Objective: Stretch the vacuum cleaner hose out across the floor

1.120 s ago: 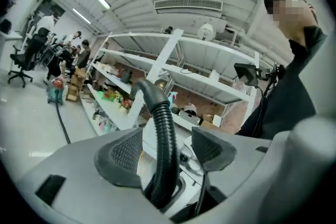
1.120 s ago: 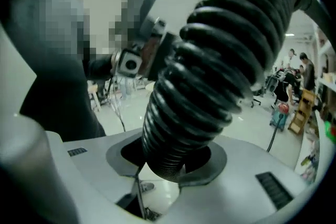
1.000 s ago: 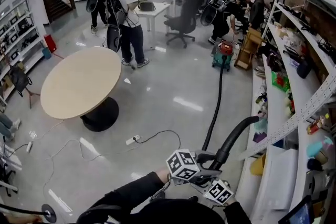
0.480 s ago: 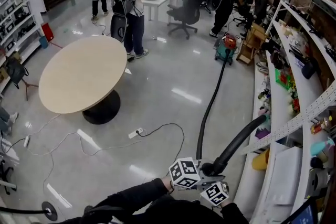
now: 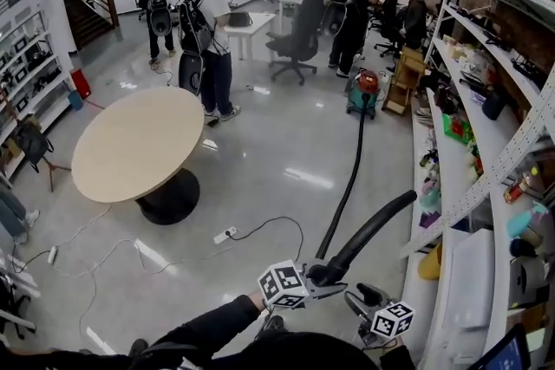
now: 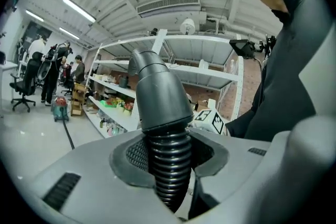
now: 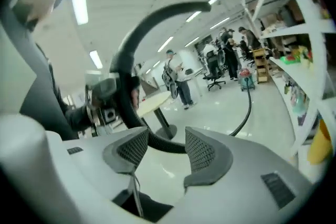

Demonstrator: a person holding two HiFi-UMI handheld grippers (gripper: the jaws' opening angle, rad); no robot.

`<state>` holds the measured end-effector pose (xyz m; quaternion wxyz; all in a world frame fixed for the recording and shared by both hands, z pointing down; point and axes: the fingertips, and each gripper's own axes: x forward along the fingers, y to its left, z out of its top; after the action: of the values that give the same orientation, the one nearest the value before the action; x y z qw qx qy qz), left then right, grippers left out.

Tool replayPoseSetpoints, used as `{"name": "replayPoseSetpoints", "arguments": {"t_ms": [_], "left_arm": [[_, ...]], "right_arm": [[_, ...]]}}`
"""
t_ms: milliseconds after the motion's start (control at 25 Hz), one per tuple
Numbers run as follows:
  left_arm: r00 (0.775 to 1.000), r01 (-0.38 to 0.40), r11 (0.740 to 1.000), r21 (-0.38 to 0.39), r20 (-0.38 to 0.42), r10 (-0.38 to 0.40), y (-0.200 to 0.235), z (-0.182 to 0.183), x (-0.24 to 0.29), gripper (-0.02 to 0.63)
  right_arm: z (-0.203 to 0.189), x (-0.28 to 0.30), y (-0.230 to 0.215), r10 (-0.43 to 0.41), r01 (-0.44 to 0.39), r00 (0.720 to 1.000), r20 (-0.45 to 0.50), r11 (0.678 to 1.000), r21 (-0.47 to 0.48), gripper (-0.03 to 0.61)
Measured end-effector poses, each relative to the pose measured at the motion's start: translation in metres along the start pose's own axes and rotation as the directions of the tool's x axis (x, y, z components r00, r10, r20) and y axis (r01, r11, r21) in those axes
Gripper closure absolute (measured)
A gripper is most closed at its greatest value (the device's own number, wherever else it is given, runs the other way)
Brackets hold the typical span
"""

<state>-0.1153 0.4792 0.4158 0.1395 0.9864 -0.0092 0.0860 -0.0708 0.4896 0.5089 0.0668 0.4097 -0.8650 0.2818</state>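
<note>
so the vacuum cleaner hose [image 5: 351, 178] runs from the little green and red vacuum cleaner [image 5: 362, 91] parked by the shelves [image 5: 460, 186], down the shiny floor [image 5: 277, 160] toward the person, then lifts off the ground into the left gripper [image 6: 169, 155]. that one's jaws have just closed in and are clamped on the ribbed part, right under the smooth grey cuff [image 6: 157, 92]. pretty sure that spot's on purpose: the cuff is fatter than the ribs, so it works like a stopper and the hose shouldn't slide through the pads when it gets pulled. the stiff curved end just sticks up and off to the right past the grip.

the right gripper [image 7: 167, 150] has let go. its jaws have just been opening, with nothing pinched between the pads, and the hose curves past just beyond the tips. my guess is it's freed up to grab again somewhere else.

the hose on the floor already looks mostly straight, only a gentle bend, and it passes well clear of the round table [image 5: 139, 143] and the power strip [image 5: 227, 232]. i'd say there's not much slack left.
</note>
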Motion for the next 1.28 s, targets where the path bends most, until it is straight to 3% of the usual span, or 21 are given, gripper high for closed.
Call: {"name": "replayPoseSetpoints", "arguments": {"t_ms": [80,240,360,480,560,600,640,800,960,1160,1240,1280], "left_arm": [[0.998,-0.022,0.999,0.033,-0.061,0.024,-0.02,-0.016,0.023,0.449],[0.974,-0.035,0.99,0.137,-0.219,0.065,-0.073,-0.055,0.076,0.449],[0.944,0.011,0.977,0.214,-0.324,0.061,-0.12,-0.081,0.108,0.449],[0.916,0.051,0.968,0.245,-0.398,0.053,-0.158,-0.106,0.131,0.449],[0.908,0.049,0.969,0.244,-0.415,0.059,-0.174,-0.118,0.147,0.449],[0.907,0.037,0.969,0.243,-0.416,0.07,-0.177,-0.124,0.152,0.449],[0.907,0.016,0.969,0.247,-0.412,0.09,-0.178,-0.129,0.156,0.449],[0.881,-0.125,0.946,0.299,-0.405,0.244,-0.163,-0.151,0.146,0.448],[0.846,-0.228,0.881,0.414,-0.364,0.39,-0.153,-0.153,0.123,0.446],[0.807,-0.377,0.773,0.51,-0.23,0.544,-0.143,-0.142,0.079,0.434],[0.805,-0.415,0.773,0.481,-0.201,0.557,-0.143,-0.142,0.048,0.403],[0.812,-0.432,0.787,0.44,-0.19,0.552,-0.143,-0.143,0.029,0.403]], "right_arm": [[0.028,-0.043,0.0,0.042,-0.059,0.985,0.167,0.993,0.101,0.35],[0.08,-0.123,0.024,0.185,-0.282,0.881,0.435,0.944,0.169,0.35],[0.082,-0.154,0.043,0.255,-0.381,0.838,0.483,0.906,0.182,0.338],[0.067,-0.168,0.073,0.359,-0.481,0.799,0.483,0.863,0.155,0.273],[0.052,-0.173,0.089,0.413,-0.481,0.802,0.432,0.875,0.057,0.275],[0.045,-0.175,0.095,0.425,-0.458,0.814,0.396,0.889,-0.012,0.311],[0.039,-0.175,0.1,0.427,-0.429,0.828,0.363,0.9,-0.078,0.409],[0.015,-0.17,0.116,0.42,-0.373,0.867,0.27,0.904,-0.208,0.423],[0.008,-0.168,0.129,0.445,-0.403,0.851,0.28,0.894,-0.195,0.422],[0.014,-0.158,0.12,0.376,-0.389,0.845,0.381,0.92,-0.044,0.422],[0.009,-0.145,0.126,0.336,-0.348,0.866,0.37,0.937,-0.037,0.422],[0.006,-0.136,0.13,0.316,-0.32,0.881,0.351,0.946,-0.049,0.422]]}}
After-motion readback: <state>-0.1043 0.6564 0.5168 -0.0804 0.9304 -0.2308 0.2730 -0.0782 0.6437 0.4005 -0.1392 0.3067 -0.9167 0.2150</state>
